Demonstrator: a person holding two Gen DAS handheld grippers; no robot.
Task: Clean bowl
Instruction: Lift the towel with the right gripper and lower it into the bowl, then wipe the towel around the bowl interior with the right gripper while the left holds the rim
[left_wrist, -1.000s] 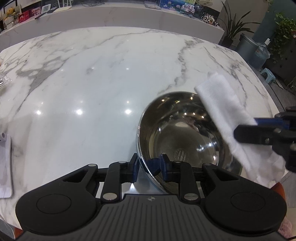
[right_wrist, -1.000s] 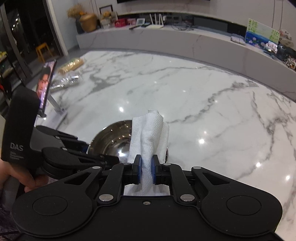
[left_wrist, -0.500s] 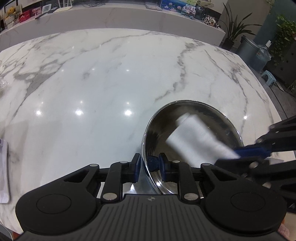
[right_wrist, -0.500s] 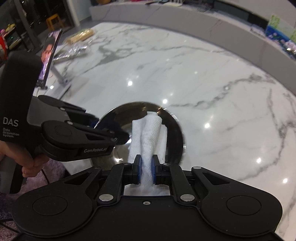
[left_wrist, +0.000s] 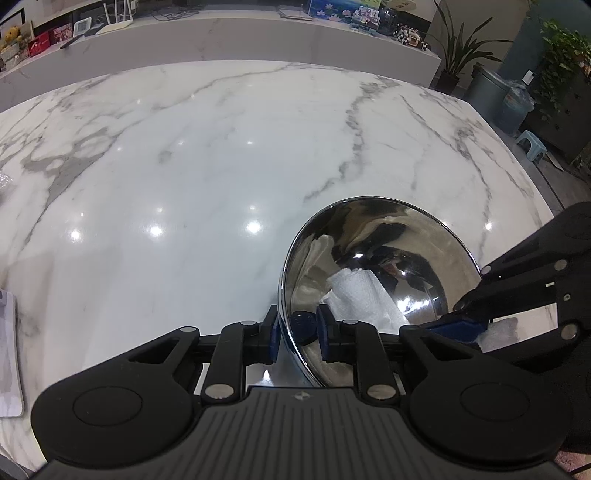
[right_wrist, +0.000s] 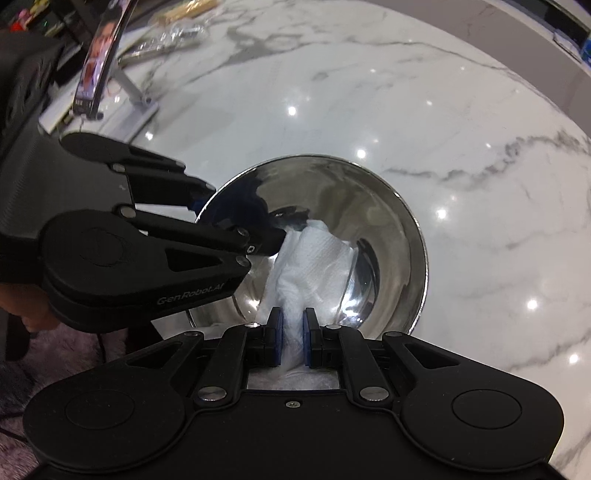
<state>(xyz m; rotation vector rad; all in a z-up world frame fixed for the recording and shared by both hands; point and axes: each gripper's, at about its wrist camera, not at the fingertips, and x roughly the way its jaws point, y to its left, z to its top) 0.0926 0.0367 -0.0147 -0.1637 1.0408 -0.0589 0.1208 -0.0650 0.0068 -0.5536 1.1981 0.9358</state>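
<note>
A shiny steel bowl (left_wrist: 417, 236) (right_wrist: 391, 221) rests on the white marble table near its front edge. My left gripper (left_wrist: 297, 332) is shut on the bowl's near rim, one blue pad outside and one inside. In the right wrist view the left gripper (right_wrist: 236, 218) clamps the bowl's left rim. My right gripper (right_wrist: 291, 341) is shut on a folded white paper towel (right_wrist: 314, 258) (left_wrist: 360, 291). The towel's free end presses against the bowl's inner wall and bottom. From the right of the left wrist view, the right gripper (left_wrist: 461, 326) comes in over the bowl's edge.
The marble table (left_wrist: 203, 166) spreads wide behind the bowl. A phone on a stand (right_wrist: 99, 62) and clear wrappers (right_wrist: 173, 33) lie at the far left. A white card (left_wrist: 7, 354) sits at the table's left edge. A low counter with small items runs behind.
The right gripper has come down and tilted, carrying the paper towel from above the bowl's rim into the bowl. The left gripper stayed clamped on the rim.
</note>
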